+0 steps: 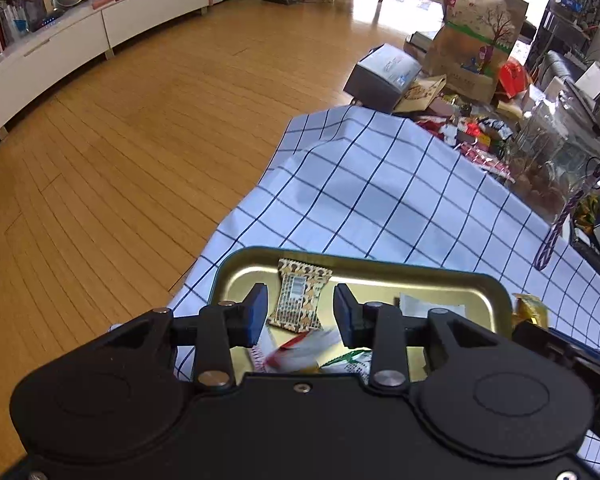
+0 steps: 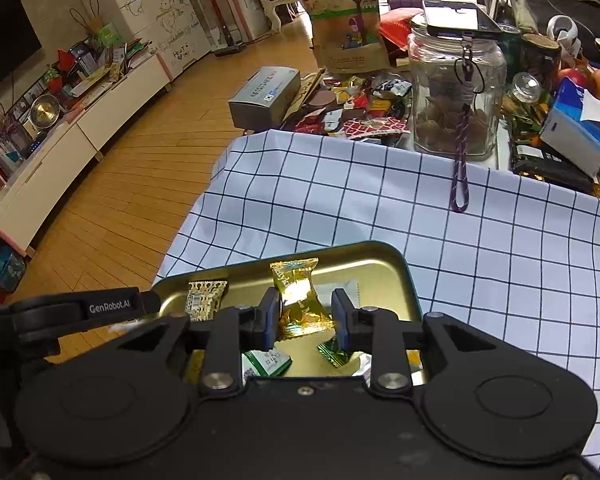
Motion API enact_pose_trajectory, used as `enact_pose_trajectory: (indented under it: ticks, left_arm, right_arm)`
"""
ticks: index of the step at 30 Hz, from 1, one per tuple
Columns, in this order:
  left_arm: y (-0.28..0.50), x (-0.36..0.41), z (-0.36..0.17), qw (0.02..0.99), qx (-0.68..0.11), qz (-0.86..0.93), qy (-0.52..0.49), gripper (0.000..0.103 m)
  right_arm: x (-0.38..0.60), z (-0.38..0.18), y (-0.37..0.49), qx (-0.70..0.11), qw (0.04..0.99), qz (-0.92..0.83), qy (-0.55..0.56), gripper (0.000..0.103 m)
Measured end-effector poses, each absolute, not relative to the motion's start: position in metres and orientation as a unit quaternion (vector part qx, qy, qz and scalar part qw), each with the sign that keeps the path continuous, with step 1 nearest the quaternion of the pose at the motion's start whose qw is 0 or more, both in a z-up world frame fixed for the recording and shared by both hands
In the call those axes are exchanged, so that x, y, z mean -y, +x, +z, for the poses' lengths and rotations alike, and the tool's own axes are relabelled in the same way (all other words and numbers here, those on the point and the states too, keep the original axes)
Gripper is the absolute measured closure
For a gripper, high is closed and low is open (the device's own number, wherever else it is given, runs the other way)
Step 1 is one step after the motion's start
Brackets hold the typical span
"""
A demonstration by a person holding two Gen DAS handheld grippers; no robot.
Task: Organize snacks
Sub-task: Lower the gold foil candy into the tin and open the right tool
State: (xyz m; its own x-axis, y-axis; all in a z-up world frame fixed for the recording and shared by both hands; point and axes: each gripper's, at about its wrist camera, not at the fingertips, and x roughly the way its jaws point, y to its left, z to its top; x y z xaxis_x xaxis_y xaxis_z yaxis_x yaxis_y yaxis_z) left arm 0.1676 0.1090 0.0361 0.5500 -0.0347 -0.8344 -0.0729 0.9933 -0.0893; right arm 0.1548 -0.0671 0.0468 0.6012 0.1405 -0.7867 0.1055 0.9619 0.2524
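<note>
A gold tin tray (image 1: pixel 496 292) with a dark rim sits on the checked cloth. My left gripper (image 1: pixel 300 308) hovers over it, open. A brown patterned snack (image 1: pixel 300 300) leans on the tray's far wall between the pads, which stand clear of its waist. Below the jaws a red-and-white packet (image 1: pixel 296 348) is blurred. My right gripper (image 2: pixel 306 312) is shut on a gold-wrapped candy (image 2: pixel 300 304), held upright over the tray (image 2: pixel 384 264). The brown snack (image 2: pixel 206 296) stands at the tray's left end. A green-and-white packet (image 2: pixel 266 362) lies in the tray.
The checked cloth (image 2: pixel 420 208) covers the table. Behind it stand a glass jar (image 2: pixel 456 92) with a phone on top and a purple lanyard (image 2: pixel 460 168), a pile of snacks (image 2: pixel 360 104), a grey box (image 2: pixel 264 96) and a brown paper bag (image 2: pixel 340 20). Wooden floor (image 1: pixel 140 140) lies left.
</note>
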Motion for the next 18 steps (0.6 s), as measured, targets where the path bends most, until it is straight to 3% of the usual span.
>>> enact_pose_trajectory:
  ticks: [18]
  left_arm:
    - [0.161, -0.100, 0.030, 0.871, -0.490, 0.004, -0.040, 0.058]
  right_arm:
    - [0.062, 0.034, 0.137, -0.450, 0.886, 0.007, 0.109, 0.069]
